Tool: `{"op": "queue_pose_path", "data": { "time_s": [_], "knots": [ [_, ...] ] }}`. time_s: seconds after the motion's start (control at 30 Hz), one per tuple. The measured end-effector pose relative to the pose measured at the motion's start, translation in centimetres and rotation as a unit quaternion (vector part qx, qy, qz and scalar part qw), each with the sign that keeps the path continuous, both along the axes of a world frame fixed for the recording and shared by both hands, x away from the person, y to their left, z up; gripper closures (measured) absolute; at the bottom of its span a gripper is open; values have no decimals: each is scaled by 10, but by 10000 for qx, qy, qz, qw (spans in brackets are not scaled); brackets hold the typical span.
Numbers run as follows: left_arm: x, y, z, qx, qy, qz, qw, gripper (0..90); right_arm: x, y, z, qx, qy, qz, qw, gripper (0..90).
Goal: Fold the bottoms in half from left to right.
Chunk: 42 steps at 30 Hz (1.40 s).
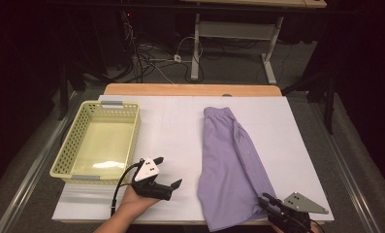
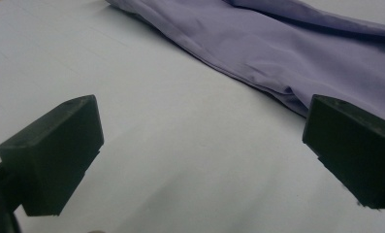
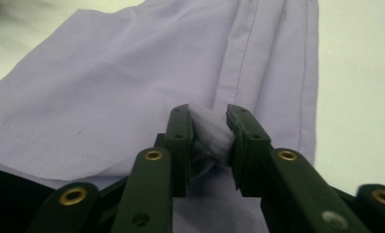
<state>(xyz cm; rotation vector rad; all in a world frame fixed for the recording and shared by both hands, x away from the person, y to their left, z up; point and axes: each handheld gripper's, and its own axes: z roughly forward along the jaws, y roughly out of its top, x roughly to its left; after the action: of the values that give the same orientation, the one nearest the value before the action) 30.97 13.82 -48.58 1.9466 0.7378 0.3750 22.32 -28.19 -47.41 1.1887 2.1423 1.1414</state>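
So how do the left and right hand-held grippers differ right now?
The left hand-held gripper has its jaws wide apart over bare table, holding nothing; the right hand-held gripper pinches a bunched fold of the purple garment. The left sits beside the cloth, the right at its near corner. Both have black jaws.
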Motion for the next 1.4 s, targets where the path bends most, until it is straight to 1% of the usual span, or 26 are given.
{"op": "queue_pose_path", "data": {
  "time_s": [0.07,0.2,0.37,0.5,0.53,0.57,0.63,0.7,0.8,0.9,0.97,1.07,1.13,1.2,1.23,1.3,1.4],
  "knots": [
    [0,0,0,6,-5,8,10000,9,-1,-3,3,31,-61,-36,10000,698],
    [0,0,0,11,-3,11,10000,9,-2,-8,12,119,-279,-140,9994,682],
    [0,0,0,12,-5,3,10000,9,-5,-12,26,253,-528,-120,9982,664],
    [0,0,0,17,5,-4,10000,9,-8,-14,34,342,-630,-124,9974,661],
    [0,0,0,15,6,-5,10000,9,-8,-14,36,330,-636,-119,9974,658],
    [0,0,0,17,6,-8,10000,9,-9,-15,37,311,-660,-139,9972,659],
    [0,0,0,20,4,-13,10000,9,-9,-18,38,348,-692,-193,9968,670],
    [0,0,0,22,4,-12,10000,9,-5,-19,32,333,-586,-191,9975,681],
    [0,0,0,22,0,-9,10000,9,8,-18,17,259,-314,-204,9990,702],
    [0,0,0,24,-4,-3,10000,9,22,-17,4,105,-103,-248,9996,723],
    [0,0,0,19,-6,-3,10000,9,28,-17,-1,70,26,-270,9996,747],
    [0,0,0,24,-4,-9,10000,9,33,-16,-8,-72,143,-221,9996,788],
    [0,0,0,25,-10,-10,10000,9,33,-15,-10,-198,163,-230,9994,811],
    [0,0,0,28,-9,-16,10000,9,34,-15,-11,-246,178,-283,9991,864],
    [0,0,0,26,-5,-18,10000,9,34,-15,-11,-240,169,-285,9992,892],
    [0,0,0,18,-5,-15,10000,9,32,-17,-8,-156,136,-282,9994,899],
    [0,0,0,26,-14,-16,10000,9,28,-24,-2,-86,-45,-368,9993,900]
  ]
}}
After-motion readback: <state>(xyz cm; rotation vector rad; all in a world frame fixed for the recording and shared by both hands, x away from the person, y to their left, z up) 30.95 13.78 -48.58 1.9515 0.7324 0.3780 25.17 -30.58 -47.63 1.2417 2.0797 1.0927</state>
